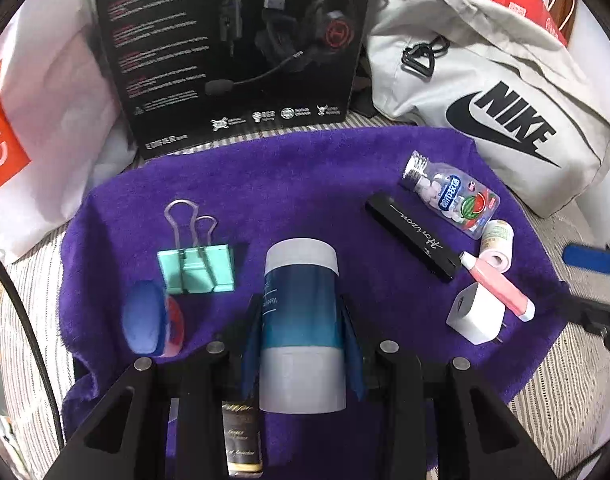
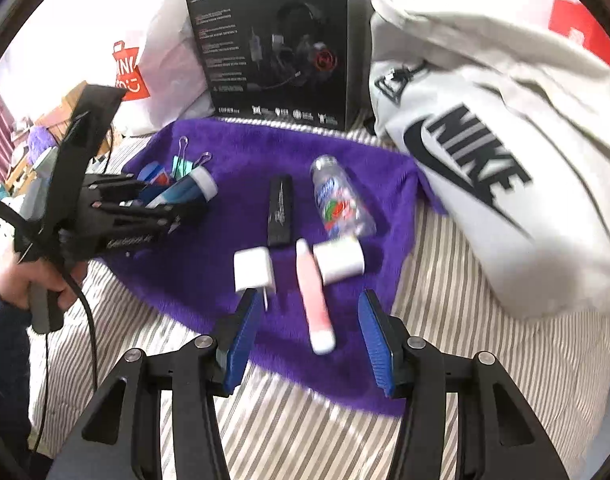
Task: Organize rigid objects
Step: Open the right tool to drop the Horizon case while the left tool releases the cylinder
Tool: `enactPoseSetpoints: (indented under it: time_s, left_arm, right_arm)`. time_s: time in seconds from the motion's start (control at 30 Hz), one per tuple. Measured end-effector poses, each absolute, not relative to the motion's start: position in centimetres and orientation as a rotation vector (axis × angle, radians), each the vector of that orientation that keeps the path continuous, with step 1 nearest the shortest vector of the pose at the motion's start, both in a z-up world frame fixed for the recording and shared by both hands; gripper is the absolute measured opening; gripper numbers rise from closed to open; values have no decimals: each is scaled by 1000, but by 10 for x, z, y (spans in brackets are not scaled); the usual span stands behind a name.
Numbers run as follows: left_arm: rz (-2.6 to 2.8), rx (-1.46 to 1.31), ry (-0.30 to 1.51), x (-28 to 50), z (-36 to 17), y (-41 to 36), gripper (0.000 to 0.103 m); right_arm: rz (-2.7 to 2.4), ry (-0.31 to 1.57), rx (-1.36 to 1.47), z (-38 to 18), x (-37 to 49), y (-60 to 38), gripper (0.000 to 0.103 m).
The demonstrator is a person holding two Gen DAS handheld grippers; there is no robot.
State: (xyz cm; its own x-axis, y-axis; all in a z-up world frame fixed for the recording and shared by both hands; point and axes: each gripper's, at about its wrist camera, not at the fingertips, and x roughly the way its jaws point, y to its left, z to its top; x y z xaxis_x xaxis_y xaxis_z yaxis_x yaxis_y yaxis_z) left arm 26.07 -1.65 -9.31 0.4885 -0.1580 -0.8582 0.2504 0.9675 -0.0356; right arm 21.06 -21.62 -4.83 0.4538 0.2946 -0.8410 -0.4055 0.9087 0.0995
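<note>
The left gripper (image 1: 301, 340) is clamped on a blue-and-white jar (image 1: 301, 320), its blue pads pressed to the jar's sides around the middle, holding it just above the purple towel (image 1: 305, 168). The jar looks like hard plastic, stiff and smooth, probably light; its round wall could slip or twist between flat pads, so the grip across the widest part seems sensible. The right gripper (image 2: 309, 344) hangs with its jaws spread wide and nothing between them, low over the near edge of the towel, with a pink tube (image 2: 315, 300) lying just ahead of it.

Close to the jar on its left sit a mint binder clip (image 1: 197, 268) and a small blue-lidded tin (image 1: 149, 320); a dark little bottle (image 1: 241, 436) lies beneath the gripper frame. These crowd any place the jar might go down. Farther right, well apart, lie a black stick (image 1: 413, 236), a clear candy bottle (image 1: 453, 200), a white roll (image 1: 497, 244) touching the tube, and a white charger (image 1: 475, 316). Behind stand a black headset box (image 1: 233, 52) and a pale bag (image 1: 505, 120).
</note>
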Motion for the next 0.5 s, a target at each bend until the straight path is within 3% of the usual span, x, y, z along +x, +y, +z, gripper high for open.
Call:
enactPoseSetpoints:
  time_s: [0.5]
  left_arm:
    - [-209,171,1030,248,-94,-37,38]
  right_arm:
    - [418,1048,-48,-59,181,-231,50]
